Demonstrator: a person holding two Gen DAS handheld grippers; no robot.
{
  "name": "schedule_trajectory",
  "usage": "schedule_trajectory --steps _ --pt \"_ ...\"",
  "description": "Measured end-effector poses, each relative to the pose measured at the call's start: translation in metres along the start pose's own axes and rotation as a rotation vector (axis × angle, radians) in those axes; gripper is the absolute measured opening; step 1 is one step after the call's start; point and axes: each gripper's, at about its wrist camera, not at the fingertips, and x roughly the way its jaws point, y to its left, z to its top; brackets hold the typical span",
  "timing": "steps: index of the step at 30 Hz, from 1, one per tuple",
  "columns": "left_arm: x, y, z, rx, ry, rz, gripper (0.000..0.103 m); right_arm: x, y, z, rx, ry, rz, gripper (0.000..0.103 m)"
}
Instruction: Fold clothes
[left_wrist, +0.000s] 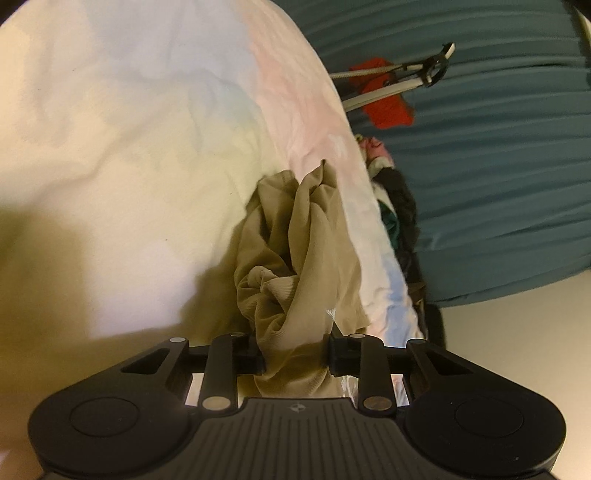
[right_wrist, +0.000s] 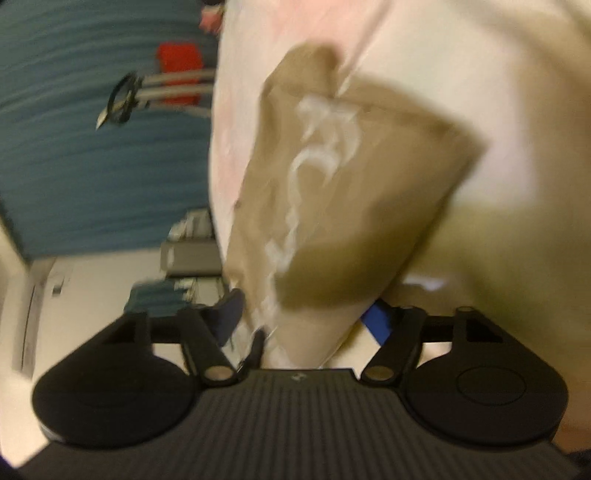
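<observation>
- Cloth (left_wrist: 295, 258), tan and crumpled, lies bunched on a pale sheet (left_wrist: 129, 147) in the left wrist view.
- Left gripper (left_wrist: 295, 354) has its jaws clenched on the near end of the cloth. The black pads press it on both sides.
- Past the grip, the cloth runs away from the camera in thick folds, close to the sheet's right edge.
- The sheet has soft pink, blue and yellow patches and many small wrinkles.
- Beyond that edge is a teal ribbed wall (left_wrist: 498, 166), with a red thing (left_wrist: 388, 107) and a pile of dark clothes (left_wrist: 399, 206) near it.
- In the right wrist view, which is blurred, the cloth (right_wrist: 351, 203) hangs as a wide flap with white writing (right_wrist: 314, 155) on it. It gets narrow toward the camera.
- Right gripper (right_wrist: 306, 332) has that narrow end between its jaws. The jaws stand apart, and I cannot tell if the pads touch the cloth.
- A blue pad (right_wrist: 376, 321) shows on the right side of that gripper.
- The same teal wall (right_wrist: 92, 166) and red thing (right_wrist: 181, 66) are at the left of this view.
</observation>
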Motion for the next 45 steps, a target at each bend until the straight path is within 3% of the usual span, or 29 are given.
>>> schedule_trajectory --steps 2,4,15,23,32,39,45 --pt "-0.001 0.002 -0.001 -0.007 0.002 -0.001 0.030 -0.005 -0.003 0.004 0.008 -0.066 -0.028 0.048" --pt "-0.003 0.003 -0.001 -0.011 0.002 -0.003 0.030 -0.008 -0.004 0.006 0.007 -0.109 -0.045 0.045" --pt "-0.006 -0.003 0.000 0.027 0.010 0.009 0.030 -0.009 0.012 0.007 -0.120 -0.151 -0.051 0.022" --pt "-0.024 -0.031 -0.005 0.053 0.040 -0.038 0.030 -0.040 0.033 0.002 -0.220 -0.192 -0.042 0.020" --pt "-0.003 -0.120 -0.012 0.113 0.131 -0.009 0.029 -0.087 0.071 0.031 -0.212 -0.260 -0.037 0.020" --pt "0.078 -0.217 -0.027 0.220 0.184 0.027 0.029 -0.107 0.099 0.116 -0.185 -0.320 -0.054 0.020" --pt "0.184 -0.322 -0.043 0.377 0.200 0.021 0.029 -0.114 0.165 0.214 -0.315 -0.441 -0.102 0.019"
